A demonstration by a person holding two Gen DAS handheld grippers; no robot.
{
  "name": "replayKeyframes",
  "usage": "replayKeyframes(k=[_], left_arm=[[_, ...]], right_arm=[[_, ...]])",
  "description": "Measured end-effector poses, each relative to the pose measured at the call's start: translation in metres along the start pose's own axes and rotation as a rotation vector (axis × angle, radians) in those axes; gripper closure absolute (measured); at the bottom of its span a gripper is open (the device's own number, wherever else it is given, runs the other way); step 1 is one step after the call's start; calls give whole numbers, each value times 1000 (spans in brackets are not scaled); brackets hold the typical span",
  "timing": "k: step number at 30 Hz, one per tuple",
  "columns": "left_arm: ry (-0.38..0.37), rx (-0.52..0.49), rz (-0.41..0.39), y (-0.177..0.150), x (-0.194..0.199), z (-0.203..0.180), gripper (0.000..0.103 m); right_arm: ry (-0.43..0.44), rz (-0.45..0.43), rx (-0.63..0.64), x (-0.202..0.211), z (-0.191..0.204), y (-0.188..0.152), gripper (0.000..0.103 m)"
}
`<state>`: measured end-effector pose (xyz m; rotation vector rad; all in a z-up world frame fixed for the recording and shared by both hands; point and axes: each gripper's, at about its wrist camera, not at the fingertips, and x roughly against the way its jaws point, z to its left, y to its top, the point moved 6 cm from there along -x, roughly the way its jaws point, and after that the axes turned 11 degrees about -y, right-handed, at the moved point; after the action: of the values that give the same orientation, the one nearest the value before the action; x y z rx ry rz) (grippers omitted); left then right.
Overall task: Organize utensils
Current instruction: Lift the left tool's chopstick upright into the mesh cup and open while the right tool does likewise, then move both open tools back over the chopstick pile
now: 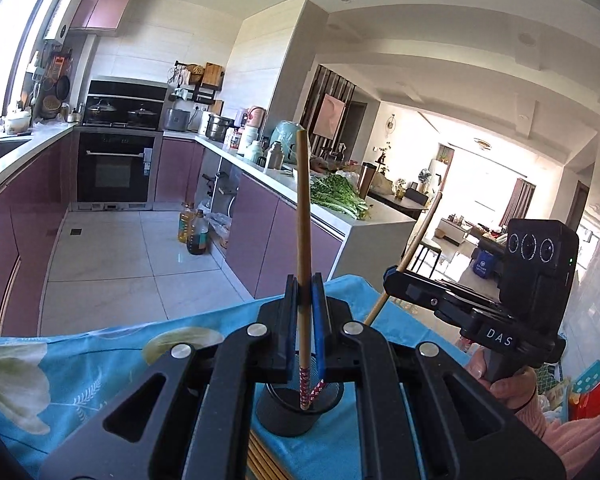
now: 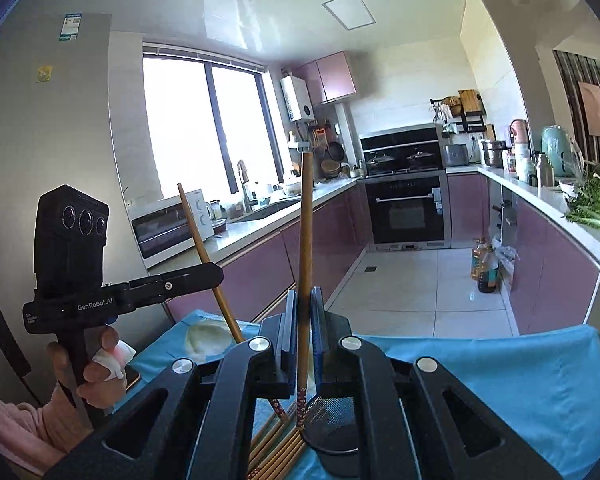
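My left gripper [image 1: 303, 280] is shut on a wooden chopstick [image 1: 303, 208] that stands almost upright. Its red patterned end hangs over the black mesh holder [image 1: 284, 416] on the blue floral cloth [image 1: 80, 364]. To its right, my right gripper [image 1: 392, 274] holds a second, slanted chopstick [image 1: 422, 228]. In the right wrist view my right gripper [image 2: 304, 292] is shut on its upright chopstick [image 2: 306, 232], patterned end down beside the holder [image 2: 340, 446]. The left gripper [image 2: 218, 270] grips its slanted chopstick [image 2: 198, 232]. Several loose chopsticks [image 2: 276, 444] lie on the cloth by the holder.
A hand in a pink sleeve [image 2: 96, 364] holds each gripper handle. Beyond the table's far edge are tiled floor, purple cabinets, oil bottles [image 1: 194, 232] on the floor and a counter with greens [image 1: 336, 196]. A microwave [image 2: 168, 228] and a fridge [image 2: 40, 128] stand on the left.
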<state>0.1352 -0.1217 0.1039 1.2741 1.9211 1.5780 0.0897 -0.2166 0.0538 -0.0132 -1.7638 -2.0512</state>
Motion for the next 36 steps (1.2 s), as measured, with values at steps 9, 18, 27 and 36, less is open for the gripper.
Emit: replayKeyframes(k=[9,18,27,36], left_arm=[[31,5,161,-38,-67,9,95],[43,37,283,-87,-116,50,95],[98,40,256,-88,-104,66,78],[195,25,180,-96,-31,77,60]], right_arm=[[-51,167,58,-42,-7,-34,98],[-80,338,83,-87,-5,-71,97],[-148,317,42,-101,-6,-73,87],[-75,192,67,-47,23,-69,51]])
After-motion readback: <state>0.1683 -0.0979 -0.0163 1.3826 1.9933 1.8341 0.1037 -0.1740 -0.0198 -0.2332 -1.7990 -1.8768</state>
